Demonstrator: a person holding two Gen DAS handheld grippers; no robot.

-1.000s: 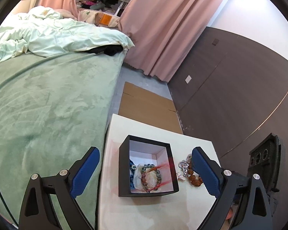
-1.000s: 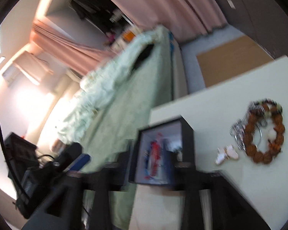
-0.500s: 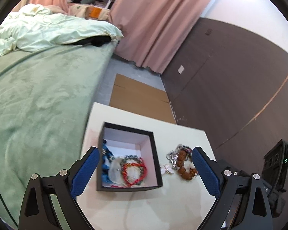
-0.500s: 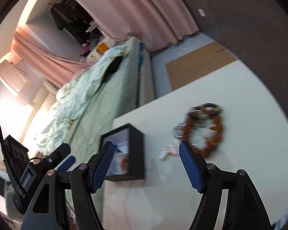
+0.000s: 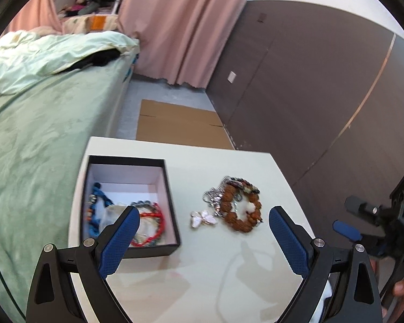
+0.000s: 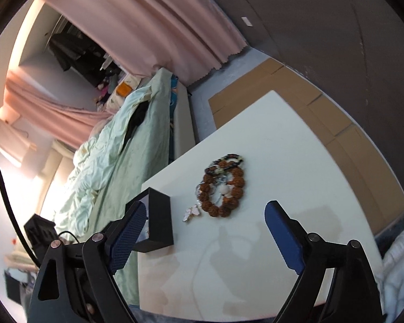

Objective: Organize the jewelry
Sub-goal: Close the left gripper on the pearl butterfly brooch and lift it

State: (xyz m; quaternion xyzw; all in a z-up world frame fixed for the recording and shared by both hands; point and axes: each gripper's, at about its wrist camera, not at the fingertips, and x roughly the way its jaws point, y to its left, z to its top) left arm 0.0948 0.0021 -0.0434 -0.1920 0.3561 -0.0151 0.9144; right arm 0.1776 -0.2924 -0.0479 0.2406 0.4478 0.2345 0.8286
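Left hand-held gripper hangs over the white desk, jaws spread wide, nothing btwn them. Right hand-held gripper also released; jaws have just been opening, empty. Black box sits at desk's left edge w/ red bracelet and blue beads inside. Brown bead bracelet lies on desk right of box, on top of a silver chain; small pale charm just left of it, btwn box and bracelet. Green bed left of desk.
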